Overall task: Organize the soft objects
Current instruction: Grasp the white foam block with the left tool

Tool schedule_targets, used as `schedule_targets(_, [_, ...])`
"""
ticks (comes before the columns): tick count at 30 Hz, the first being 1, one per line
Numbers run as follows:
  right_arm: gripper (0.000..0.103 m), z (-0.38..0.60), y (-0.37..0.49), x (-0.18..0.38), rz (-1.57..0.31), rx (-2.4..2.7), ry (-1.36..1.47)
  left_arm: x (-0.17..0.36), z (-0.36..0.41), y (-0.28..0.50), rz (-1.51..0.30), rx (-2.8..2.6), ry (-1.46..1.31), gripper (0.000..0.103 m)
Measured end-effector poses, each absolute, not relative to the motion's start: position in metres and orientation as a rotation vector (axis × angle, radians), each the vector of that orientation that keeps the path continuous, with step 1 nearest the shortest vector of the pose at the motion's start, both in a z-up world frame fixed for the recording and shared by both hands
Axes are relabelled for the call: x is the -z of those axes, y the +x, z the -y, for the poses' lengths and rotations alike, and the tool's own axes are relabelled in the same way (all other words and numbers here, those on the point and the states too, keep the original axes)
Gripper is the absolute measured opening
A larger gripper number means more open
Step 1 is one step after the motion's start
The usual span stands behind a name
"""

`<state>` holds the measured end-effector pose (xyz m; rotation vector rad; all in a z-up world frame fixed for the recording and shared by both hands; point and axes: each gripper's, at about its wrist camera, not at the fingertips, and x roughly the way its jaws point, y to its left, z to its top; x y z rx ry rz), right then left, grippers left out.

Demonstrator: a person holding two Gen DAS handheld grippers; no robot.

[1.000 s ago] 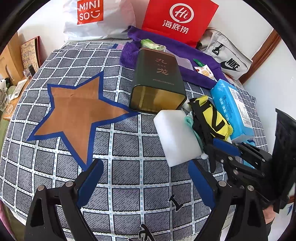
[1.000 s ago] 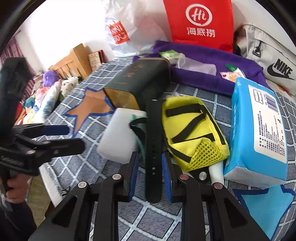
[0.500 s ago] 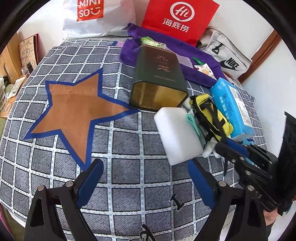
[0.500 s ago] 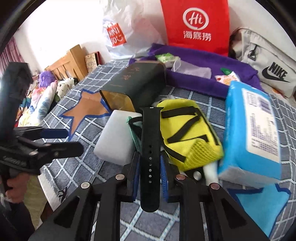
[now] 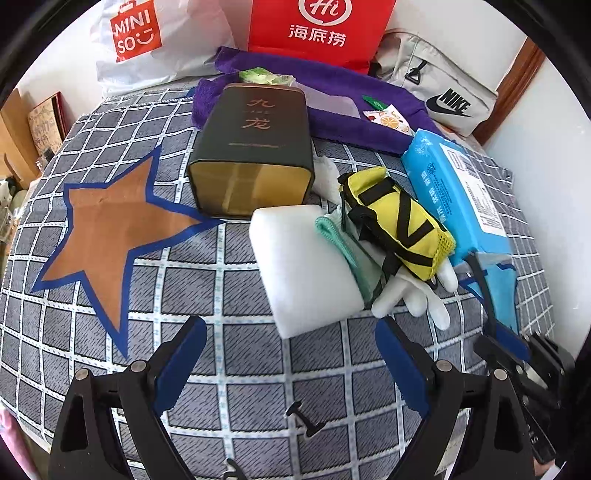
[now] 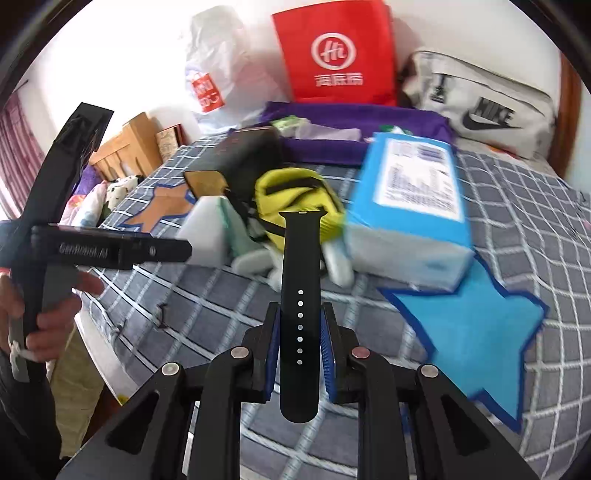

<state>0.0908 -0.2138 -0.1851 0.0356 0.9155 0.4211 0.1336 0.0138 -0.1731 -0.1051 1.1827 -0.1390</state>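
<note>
The right gripper (image 6: 299, 350) is clamped on a black watch strap (image 6: 298, 295), its blue pads (image 6: 327, 354) pressing both edges of the strap near the row of small holes. The strap stands lifted above the checked grey cloth (image 6: 207, 306), its far end pointing toward the pile of soft things. In the left wrist view the same strap shows as a thin dark strip at the right edge, rising from the right gripper's fingers over the blue star patch.

The left gripper (image 5: 291, 358) hangs above the cloth with its jaws wide apart and nothing between them. A hand (image 6: 44, 314) grips its handle at the left of the right wrist view.

Just beyond the left gripper lies a white foam block (image 5: 303, 266). Against its right side sits a folded mint cloth (image 5: 334, 240), and a white glove (image 5: 417, 291) spreads its fingers toward the camera. A yellow pouch (image 5: 399, 221) with black straps rests on top of the glove and the mint cloth. A blue pack of wipes (image 5: 458, 195) lies just to the right of the pouch.

Behind the foam block a dark green tin (image 5: 255, 147) lies on its side, open end toward the camera. An orange star patch (image 5: 110, 221) sits to its left on the cloth.

Farther back a purple towel (image 5: 354, 110) stretches across, with a few small packets on it. Against the wall stand a white shopping bag (image 5: 159, 40), a red bag (image 5: 317, 29) and a grey sports bag (image 5: 439, 88).
</note>
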Motion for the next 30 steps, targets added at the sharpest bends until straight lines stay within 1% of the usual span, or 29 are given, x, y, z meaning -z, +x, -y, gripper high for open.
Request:
schedule_targets(9, [0.020,0.246,0.078,0.200,-0.918,-0.380,0.038,0.189,0.003,0.153,-1.185,0.043,-0.112,0.092])
schedule_targets(11, [0.020,0.251,0.079,0.204,-0.925,-0.373,0.050,0.194,0.004,0.154,-1.197,0.019,-0.083,0.074])
schedule_targets(12, [0.020,0.254,0.080,0.206,-0.929,-0.369,0.059,0.195,0.004,0.153,-1.200,0.017,-0.081,0.072])
schedule_targets(14, [0.020,0.257,0.080,0.209,-0.933,-0.367,0.067,0.192,-0.002,0.148,-1.186,0.042,-0.106,0.063])
schedule_targets(16, [0.020,0.260,0.080,0.212,-0.935,-0.365,0.074,0.189,-0.006,0.141,-1.195,0.060,-0.109,0.058])
schedule_targets(22, [0.020,0.261,0.083,0.218,-0.944,-0.364,0.084,0.183,-0.007,0.135,-1.198,0.068,-0.044,0.057])
schedule_targets(25, [0.020,0.261,0.083,0.218,-0.947,-0.364,0.084,0.190,-0.004,0.143,-1.217,0.084,-0.056,0.059])
schedule_targets(27, [0.020,0.262,0.083,0.217,-0.950,-0.361,0.085,0.195,-0.002,0.147,-1.199,0.068,-0.050,0.059])
schedule_targets(29, [0.020,0.262,0.084,0.216,-0.953,-0.354,0.081,0.195,-0.001,0.147,-1.185,0.062,-0.043,0.057])
schedule_targets(30, [0.020,0.263,0.084,0.215,-0.954,-0.350,0.079,0.194,-0.002,0.146,-1.187,0.067,-0.046,0.053])
